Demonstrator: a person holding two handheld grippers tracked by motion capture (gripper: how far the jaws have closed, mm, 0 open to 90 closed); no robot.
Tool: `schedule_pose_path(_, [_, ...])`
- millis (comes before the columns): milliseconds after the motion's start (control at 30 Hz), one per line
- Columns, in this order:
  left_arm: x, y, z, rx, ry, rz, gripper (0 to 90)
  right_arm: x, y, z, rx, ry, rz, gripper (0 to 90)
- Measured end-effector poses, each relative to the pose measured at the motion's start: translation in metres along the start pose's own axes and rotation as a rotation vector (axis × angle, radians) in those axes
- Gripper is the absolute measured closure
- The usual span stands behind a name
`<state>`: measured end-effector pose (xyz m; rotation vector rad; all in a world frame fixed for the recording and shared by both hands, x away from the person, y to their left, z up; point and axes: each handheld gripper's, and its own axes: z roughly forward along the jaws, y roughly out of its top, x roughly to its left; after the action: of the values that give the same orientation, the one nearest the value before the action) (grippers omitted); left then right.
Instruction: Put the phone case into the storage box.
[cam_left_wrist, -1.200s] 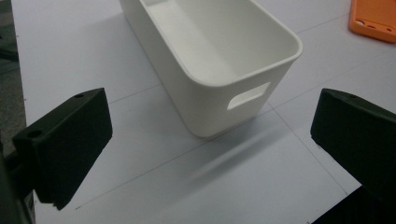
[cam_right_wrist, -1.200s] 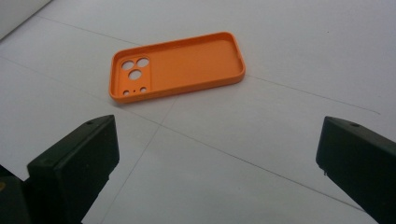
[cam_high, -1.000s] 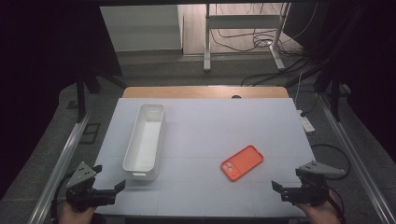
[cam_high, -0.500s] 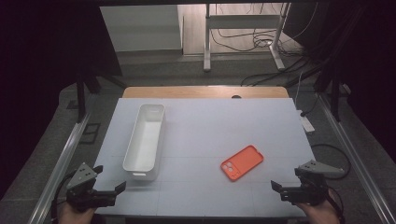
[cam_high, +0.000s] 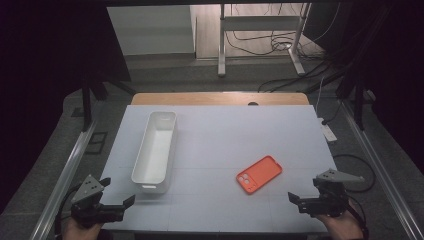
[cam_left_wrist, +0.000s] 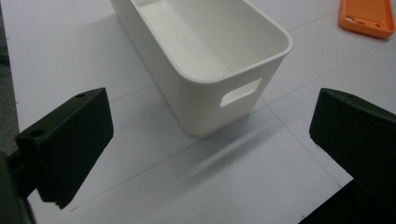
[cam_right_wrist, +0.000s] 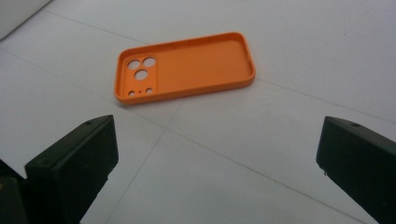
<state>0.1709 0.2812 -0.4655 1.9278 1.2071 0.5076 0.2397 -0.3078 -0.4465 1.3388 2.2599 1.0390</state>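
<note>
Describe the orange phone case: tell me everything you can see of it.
The phone case is orange and looks like soft plastic or rubber. It lies flat on the white table, hollow side up and empty, with round camera holes at one end and a raised rim all round. It sits right of the white bin, turned at a slant. Nothing touches it except the table.

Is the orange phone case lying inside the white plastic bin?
No, the orange phone case lies on the table, apart from the white plastic bin.
</note>
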Motion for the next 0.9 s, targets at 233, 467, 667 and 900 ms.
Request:
schedule_pose_path(233, [0.0,0.0,0.0,-0.002,-0.002,0.0,0.4,0.001,0.005,0.004,-0.012,-0.023,-0.018,0.0])
schedule_pose_path(467, [0.0,0.0,0.0,-0.002,-0.002,0.0,0.5,0.003,0.009,0.007,0.004,-0.025,-0.043,0.0])
schedule_pose_path(667, [0.0,-0.001,-0.001,-0.002,-0.005,0.001,0.5,0.004,0.014,0.011,0.014,-0.018,-0.039,0.0])
schedule_pose_path(900, [0.001,-0.001,-0.001,-0.01,-0.012,-0.007,0.4,0.003,0.022,0.016,0.016,-0.007,-0.035,0.0])
